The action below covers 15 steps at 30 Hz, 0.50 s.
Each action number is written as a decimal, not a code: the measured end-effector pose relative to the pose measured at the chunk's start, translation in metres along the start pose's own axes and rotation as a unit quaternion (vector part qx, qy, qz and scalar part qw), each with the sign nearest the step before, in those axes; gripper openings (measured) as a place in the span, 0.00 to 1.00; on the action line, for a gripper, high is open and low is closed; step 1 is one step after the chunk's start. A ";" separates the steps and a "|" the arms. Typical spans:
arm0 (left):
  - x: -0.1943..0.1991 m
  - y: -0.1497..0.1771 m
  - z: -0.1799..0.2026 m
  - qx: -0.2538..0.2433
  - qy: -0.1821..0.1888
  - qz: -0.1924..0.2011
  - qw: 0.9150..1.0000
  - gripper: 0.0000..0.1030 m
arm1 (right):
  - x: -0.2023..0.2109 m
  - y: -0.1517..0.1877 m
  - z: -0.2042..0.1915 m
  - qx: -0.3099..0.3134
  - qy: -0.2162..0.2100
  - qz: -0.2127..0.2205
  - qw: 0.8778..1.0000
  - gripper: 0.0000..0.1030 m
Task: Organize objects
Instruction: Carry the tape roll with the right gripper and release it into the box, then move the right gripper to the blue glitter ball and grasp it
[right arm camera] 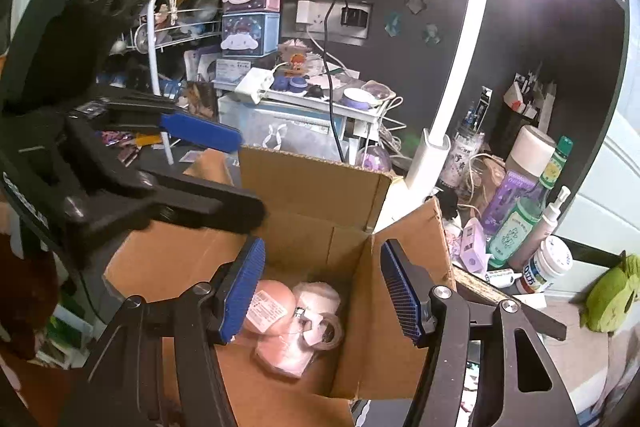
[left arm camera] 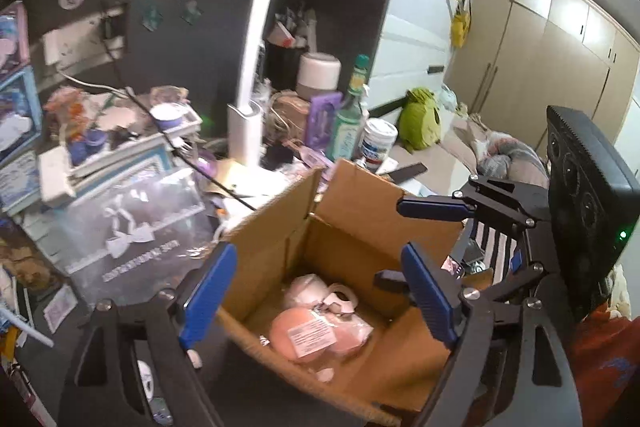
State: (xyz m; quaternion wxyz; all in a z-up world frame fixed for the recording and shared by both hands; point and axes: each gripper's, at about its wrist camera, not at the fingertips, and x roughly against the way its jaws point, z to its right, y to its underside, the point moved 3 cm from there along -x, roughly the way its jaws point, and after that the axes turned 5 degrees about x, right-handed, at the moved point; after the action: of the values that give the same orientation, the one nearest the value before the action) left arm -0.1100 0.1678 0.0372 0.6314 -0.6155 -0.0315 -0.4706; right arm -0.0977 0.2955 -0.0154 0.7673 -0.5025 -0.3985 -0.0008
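An open cardboard box [left arm camera: 352,223] stands on the cluttered desk, flaps up. Inside lie pink wrapped items [left arm camera: 316,331], one round with a white label. The box [right arm camera: 312,195] and the pink items [right arm camera: 288,315] also show in the right wrist view. My left gripper [left arm camera: 320,291] is open and empty, hovering over the box's near edge. My right gripper [right arm camera: 324,291] is open and empty above the box's inside. The right gripper shows at the right of the left wrist view [left arm camera: 436,227], and the left gripper at the left of the right wrist view [right arm camera: 208,163].
A white desk lamp [left arm camera: 248,75] stands behind the box and glares. Bottles and jars [right arm camera: 520,223] crowd the desk's right side. Stacked boxes, a clear bag [left arm camera: 128,227] and cables lie to the left. A green plush [left arm camera: 420,119] sits on the bed beyond.
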 end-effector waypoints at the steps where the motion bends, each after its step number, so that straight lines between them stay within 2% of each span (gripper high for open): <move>1: 0.007 0.001 -0.004 0.003 -0.002 0.007 1.000 0.82 | 0.001 -0.002 -0.002 0.000 -0.001 0.002 1.000 0.55; 8: 0.074 0.020 -0.049 0.038 -0.036 0.065 0.996 0.84 | 0.009 -0.027 -0.039 0.010 -0.040 0.029 0.999 0.55; 15: 0.126 0.067 -0.106 0.080 -0.072 0.092 0.990 0.84 | 0.000 -0.054 -0.130 0.056 -0.112 0.042 0.991 0.55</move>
State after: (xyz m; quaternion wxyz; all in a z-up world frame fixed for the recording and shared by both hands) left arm -0.0555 -0.0009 0.0397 0.7153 -0.5958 -0.0573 -0.3607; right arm -0.0399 0.1688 0.0028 0.7438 -0.4723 -0.4599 0.1101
